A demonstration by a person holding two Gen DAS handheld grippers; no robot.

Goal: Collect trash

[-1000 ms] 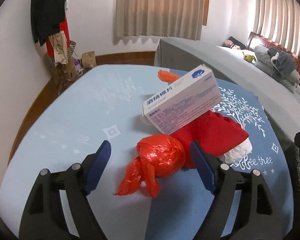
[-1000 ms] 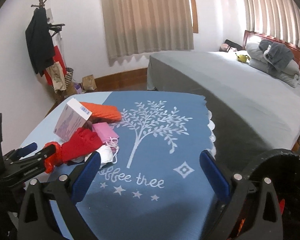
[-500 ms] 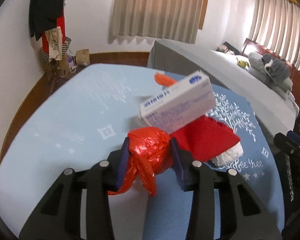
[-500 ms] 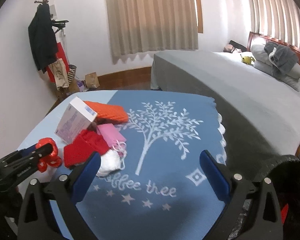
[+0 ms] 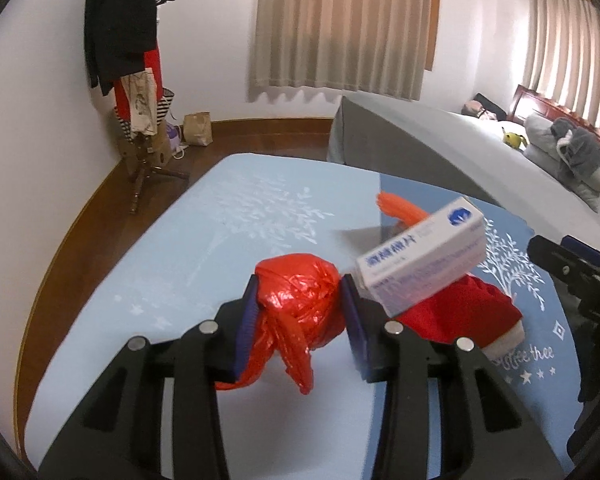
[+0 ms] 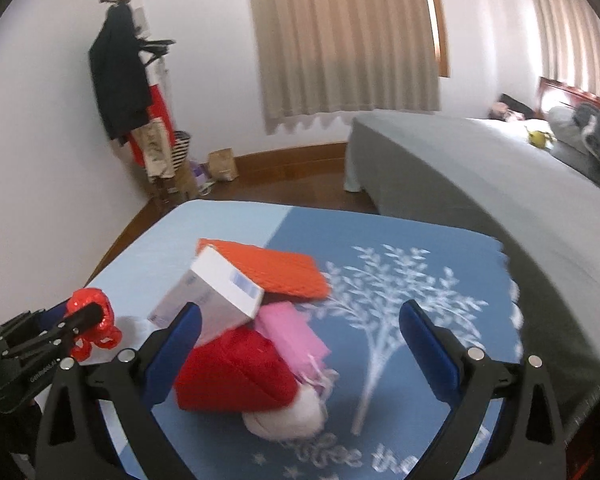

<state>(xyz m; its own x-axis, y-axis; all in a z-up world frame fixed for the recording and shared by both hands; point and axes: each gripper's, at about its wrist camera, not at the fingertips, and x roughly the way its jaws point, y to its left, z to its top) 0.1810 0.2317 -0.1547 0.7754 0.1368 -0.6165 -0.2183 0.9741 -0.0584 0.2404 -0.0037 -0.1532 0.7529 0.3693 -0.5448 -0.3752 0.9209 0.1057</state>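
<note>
While clamped between both pads of the left claw (image 5: 300, 312), red plastic bag (image 5: 300, 300) bunched into a knotted ball, loose tails hanging below the pads. Just right of that claw, white box (image 5: 424, 256) tilted atop red cloth (image 5: 460, 308), orange packet (image 5: 400, 208) poking out beyond. Under everything, blue table (image 5: 220, 240) with white tree print. At far right edge, part of the other tool visible.

From the right wrist: right claw (image 6: 300, 344) spread wide, grasping nothing, hovering over the pile. Between and ahead of its fingers: white box, red cloth, pink item (image 6: 292, 332), white wad (image 6: 288, 416), orange packet. Off to its left, red plastic bag pinched in the left claw, apparently raised off the table.

Judged progress: early. One piece grabbed, not yet binned; no bin clearly visible. Five pieces left on the table.
</note>
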